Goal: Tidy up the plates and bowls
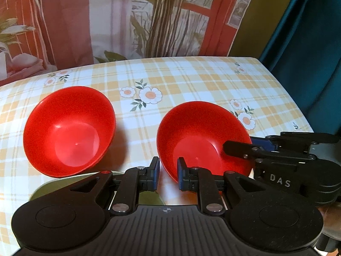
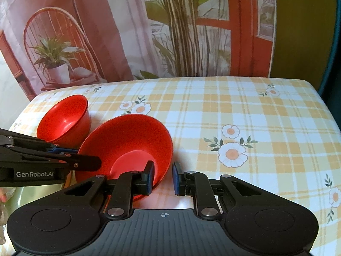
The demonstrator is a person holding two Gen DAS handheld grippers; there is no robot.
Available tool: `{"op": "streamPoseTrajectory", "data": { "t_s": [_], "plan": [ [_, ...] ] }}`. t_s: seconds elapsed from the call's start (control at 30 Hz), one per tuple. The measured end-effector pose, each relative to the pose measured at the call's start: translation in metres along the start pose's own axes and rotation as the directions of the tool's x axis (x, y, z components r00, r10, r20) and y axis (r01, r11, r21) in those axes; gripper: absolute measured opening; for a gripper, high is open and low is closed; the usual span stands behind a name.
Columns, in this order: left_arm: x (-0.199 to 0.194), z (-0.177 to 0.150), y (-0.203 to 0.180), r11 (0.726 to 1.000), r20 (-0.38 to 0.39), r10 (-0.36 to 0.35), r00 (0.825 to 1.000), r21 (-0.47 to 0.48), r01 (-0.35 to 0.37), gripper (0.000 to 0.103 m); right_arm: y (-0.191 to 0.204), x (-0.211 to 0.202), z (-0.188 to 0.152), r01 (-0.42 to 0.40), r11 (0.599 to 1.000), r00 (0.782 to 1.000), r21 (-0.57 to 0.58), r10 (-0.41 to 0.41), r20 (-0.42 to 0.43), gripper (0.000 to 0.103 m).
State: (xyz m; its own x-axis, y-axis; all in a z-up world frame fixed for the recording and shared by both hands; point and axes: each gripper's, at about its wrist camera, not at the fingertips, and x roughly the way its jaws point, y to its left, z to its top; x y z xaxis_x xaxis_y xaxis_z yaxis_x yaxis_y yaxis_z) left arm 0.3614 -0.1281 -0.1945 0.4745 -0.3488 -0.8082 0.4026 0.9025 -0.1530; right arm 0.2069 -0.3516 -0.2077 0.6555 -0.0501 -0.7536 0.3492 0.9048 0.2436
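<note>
Both claws clamp opposite edges of one tilted red bowl [image 1: 200, 136]: the left gripper [image 1: 168, 176] pinches its near-left rim, the right gripper [image 2: 163, 178] its near-right rim. Keep both grips balanced and level the bowl before, presumably, nesting it in the second red bowl [image 1: 69, 131] just beside it on the checked tablecloth [image 1: 191, 81]. Both grippers angle steeply downward, side by side.

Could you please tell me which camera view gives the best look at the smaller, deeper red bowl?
The left wrist view: the smaller red bowl sits whole and unobstructed, its inside and flat bottom visible. In the right wrist view, this bowl is farther off, partly hidden by the left gripper.
</note>
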Motion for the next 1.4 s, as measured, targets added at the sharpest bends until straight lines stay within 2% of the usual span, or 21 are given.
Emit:
{"op": "streamPoseTrajectory", "data": {
  "t_s": [0.33, 0.7, 1.07, 1.4],
  "plan": [
    [-0.005, -0.004, -0.005, 1.0, 0.019, -0.008, 1.0, 0.027, 0.008, 0.018, 0.003, -0.002, 0.0, 0.013, 1.0, 1.0, -0.005, -0.013, 0.005, 0.014],
    [-0.032, 0.002, 0.001, 1.0, 0.076, -0.021, 0.997, 0.012, 0.02, 0.018, 0.014, -0.018, 0.02, 0.01, 1.0, 0.999, -0.017, -0.009, 0.051, 0.013],
    [-0.066, 0.01, 0.026, 1.0, 0.155, -0.017, 0.988, -0.022, 0.021, 0.018, 0.047, -0.024, 0.05, -0.002, 0.998, 0.996, -0.07, 0.008, 0.086, 0.012],
    [-0.096, 0.014, 0.066, 0.998, 0.217, 0.0, 0.976, -0.057, 0.012, 0.018, 0.091, -0.013, 0.075, -0.024, 0.992, 0.995, -0.122, 0.035, 0.092, 0.013]
  ]
}}
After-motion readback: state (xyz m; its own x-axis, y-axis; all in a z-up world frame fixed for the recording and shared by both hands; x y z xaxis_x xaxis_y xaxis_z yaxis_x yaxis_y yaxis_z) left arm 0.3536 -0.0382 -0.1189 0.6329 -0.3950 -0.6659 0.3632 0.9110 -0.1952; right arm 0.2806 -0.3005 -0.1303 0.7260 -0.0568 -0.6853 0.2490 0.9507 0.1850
